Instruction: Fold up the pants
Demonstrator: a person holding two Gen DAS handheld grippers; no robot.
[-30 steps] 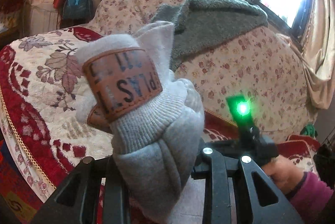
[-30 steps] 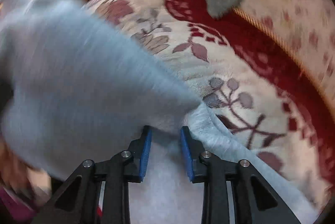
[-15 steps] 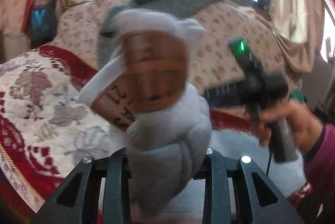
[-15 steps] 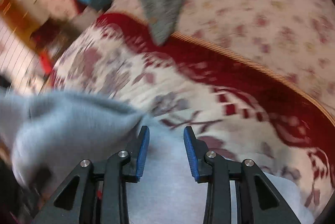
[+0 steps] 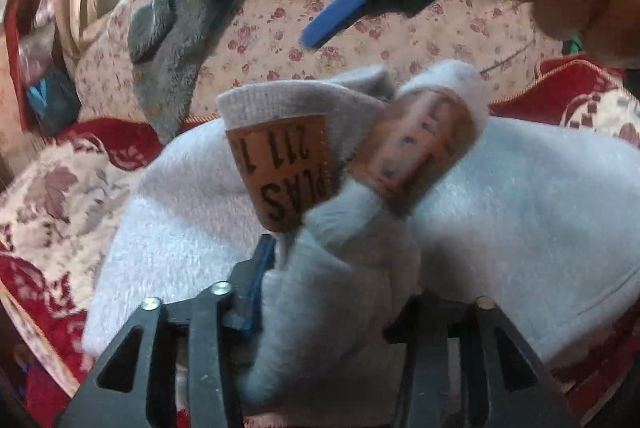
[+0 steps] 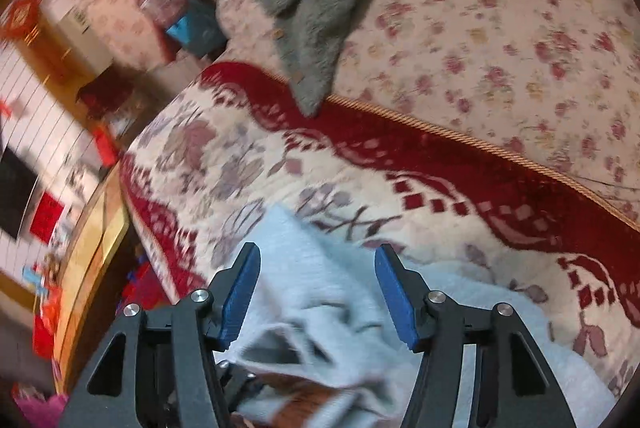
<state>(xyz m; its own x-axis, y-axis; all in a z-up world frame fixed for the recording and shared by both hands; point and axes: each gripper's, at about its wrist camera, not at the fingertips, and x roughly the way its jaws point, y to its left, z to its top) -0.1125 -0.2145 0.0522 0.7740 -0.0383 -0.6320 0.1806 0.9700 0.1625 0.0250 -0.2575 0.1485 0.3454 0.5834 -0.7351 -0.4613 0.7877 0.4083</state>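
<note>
Left gripper [image 5: 336,292], jaws just been opening, has bunched grey pants [image 5: 520,211] between them at lower centre; whether pads still press, I cannot tell. Right gripper [image 6: 316,288], jaws also just been opening, stands apart over the pants at bottom.

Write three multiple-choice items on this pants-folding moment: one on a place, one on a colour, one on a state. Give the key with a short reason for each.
1. Where does the grey fleece garment lie?
A. draped down the floral sofa back
B. on the floor
C. under the pants

2. What colour is the lettered patch on the light grey pants?
A. green
B. brown
C. white

3. How does the right gripper stand?
A. shut on the pants
B. shut on nothing
C. open, pads clear of the cloth

Key: 1 A, the fleece hangs from the top of the backrest to the red seat cover. 2 B, the leather-like patch is brown with dark letters. 3 C, its jaws have just been opening, with a wide gap between the blue pads and the cloth loose beneath them.
</note>
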